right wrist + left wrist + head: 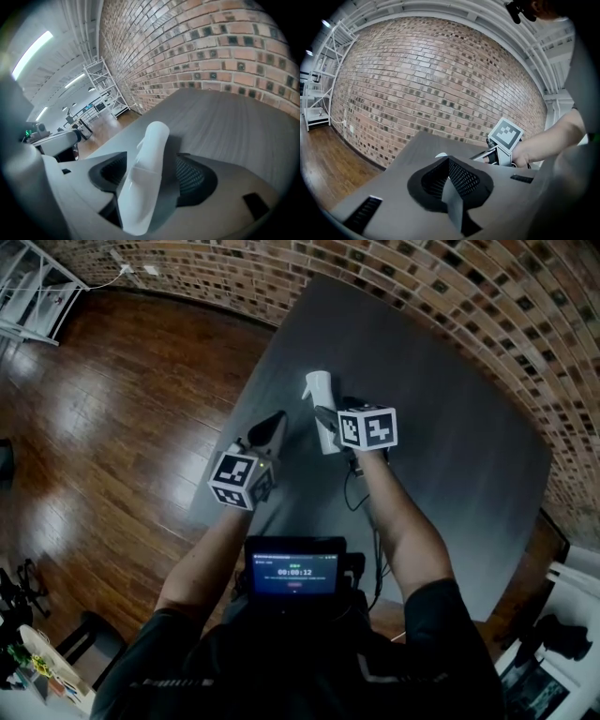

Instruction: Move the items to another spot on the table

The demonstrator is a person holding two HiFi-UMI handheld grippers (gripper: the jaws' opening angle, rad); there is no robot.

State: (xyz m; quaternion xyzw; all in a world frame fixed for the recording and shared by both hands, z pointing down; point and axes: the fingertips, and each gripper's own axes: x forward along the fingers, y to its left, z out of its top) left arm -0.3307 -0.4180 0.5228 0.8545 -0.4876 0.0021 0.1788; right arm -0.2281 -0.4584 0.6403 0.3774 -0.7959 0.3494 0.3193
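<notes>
The white bottle (320,395) (152,136) lies on its side on the grey table (450,427) (234,117). It sits right between the two jaws of my right tongs (327,416) (152,173), its length running along them and its narrower end pointing away from me, past the jaw tips. Those jaws stand wide apart. There is a clear dark gap between the bottle and the pad on one side, and I see no pad pressing on it, so the bottle rests on the table rather than in a grip. It is opaque white, and I cannot tell whether anything is inside it. My left tongs (270,430) (450,180) hover just beside the right tongs, on the bottle's other side. Their jaws are closed together to a point with nothing between them. From the left gripper view only a white sliver of the bottle peeks over the closed jaws, with the right tongs' marker cube (505,135) beyond it. Beyond both tongs the table runs up to a brick wall (450,296) (431,79). To the left of my left tongs lies the wooden floor (103,418).
</notes>
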